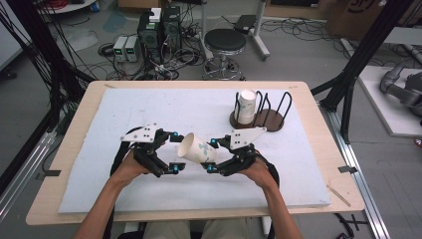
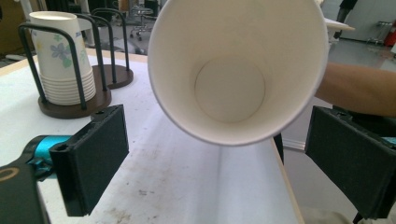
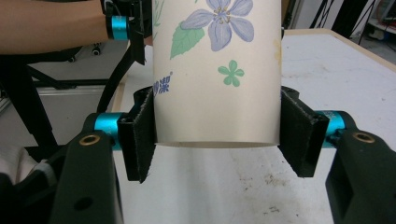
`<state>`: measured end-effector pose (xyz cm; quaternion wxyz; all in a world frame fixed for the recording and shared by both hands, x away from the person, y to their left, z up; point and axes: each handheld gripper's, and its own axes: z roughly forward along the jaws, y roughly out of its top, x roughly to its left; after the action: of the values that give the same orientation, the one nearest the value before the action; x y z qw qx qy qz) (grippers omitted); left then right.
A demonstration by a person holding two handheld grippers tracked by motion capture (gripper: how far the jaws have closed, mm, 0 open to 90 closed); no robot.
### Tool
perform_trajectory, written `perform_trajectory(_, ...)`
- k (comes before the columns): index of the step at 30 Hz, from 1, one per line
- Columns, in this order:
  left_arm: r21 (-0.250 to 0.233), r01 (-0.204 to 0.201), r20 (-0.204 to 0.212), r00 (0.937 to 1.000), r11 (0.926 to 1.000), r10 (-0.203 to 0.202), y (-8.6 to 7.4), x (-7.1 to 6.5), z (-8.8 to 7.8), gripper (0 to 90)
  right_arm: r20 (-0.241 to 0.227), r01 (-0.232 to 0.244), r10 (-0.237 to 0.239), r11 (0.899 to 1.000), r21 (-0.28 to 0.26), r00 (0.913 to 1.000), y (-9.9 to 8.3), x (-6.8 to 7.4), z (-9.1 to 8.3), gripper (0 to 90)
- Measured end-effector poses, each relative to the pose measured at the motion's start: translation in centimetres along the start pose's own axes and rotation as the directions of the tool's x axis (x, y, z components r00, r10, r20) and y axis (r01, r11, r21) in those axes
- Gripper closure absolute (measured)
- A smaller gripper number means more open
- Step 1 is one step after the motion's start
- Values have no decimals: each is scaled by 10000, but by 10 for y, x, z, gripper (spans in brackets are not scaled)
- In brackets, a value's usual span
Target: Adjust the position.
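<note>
Forearms come in from the bottom of the high view. We hold the paper cup [image 1: 197, 148] sideways above the white mat [image 1: 149, 109] near the bench's front edge. Right claw [image 1: 210, 155] is clenched on the cup's base end, pads [image 3: 140, 135] pressing both sides. Left claw [image 1: 175, 152] is released, jaws wide of the cup's rim, not touching. Cup stack [image 1: 246, 105] sits in the rack [image 1: 271, 112], well apart.
</note>
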<state>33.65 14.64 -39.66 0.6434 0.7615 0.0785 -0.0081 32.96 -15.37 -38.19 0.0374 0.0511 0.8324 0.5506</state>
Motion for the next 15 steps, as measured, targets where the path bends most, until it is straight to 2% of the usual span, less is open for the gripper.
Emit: perform_trajectory(15, -66, -75, 371, 9993, 10000, 77, 5, 0, 17, 62, -233, 84, -80, 9998, 152, 9997, 0, 1, 6, 372)
